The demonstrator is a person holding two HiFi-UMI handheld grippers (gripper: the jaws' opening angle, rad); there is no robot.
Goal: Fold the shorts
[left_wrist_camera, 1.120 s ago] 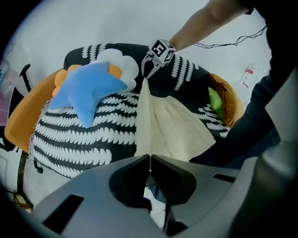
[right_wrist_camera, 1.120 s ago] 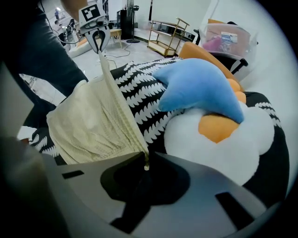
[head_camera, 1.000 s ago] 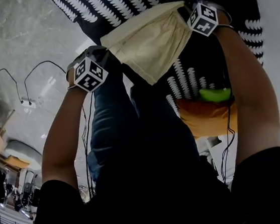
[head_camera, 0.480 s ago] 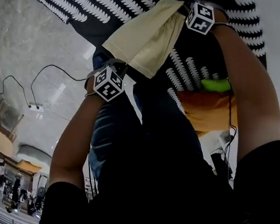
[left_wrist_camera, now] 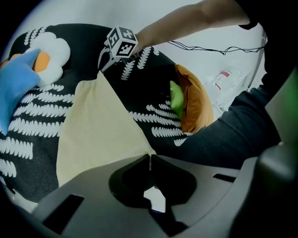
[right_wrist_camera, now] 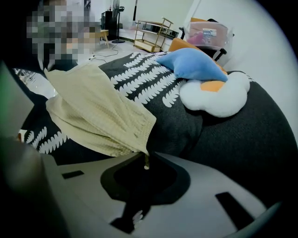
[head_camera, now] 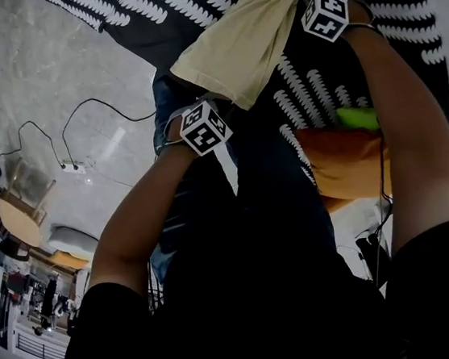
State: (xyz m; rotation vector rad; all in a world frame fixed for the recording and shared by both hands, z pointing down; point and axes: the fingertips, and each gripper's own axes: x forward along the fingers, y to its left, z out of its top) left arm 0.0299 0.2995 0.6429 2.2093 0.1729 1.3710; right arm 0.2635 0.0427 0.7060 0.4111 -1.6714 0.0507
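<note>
Pale yellow woven shorts (head_camera: 245,46) held stretched, one corner pinched in left gripper (left_wrist_camera: 150,157), another in right gripper (right_wrist_camera: 145,163). Mid-fold judged; corners to be brought together next.

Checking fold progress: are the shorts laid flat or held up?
Held up: the shorts hang between the left gripper and right gripper, each shut on a corner.

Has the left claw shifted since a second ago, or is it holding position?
Yes. In the head view the left claw has swung right, toward the orange cushion, shut on a corner of the shorts.
</note>
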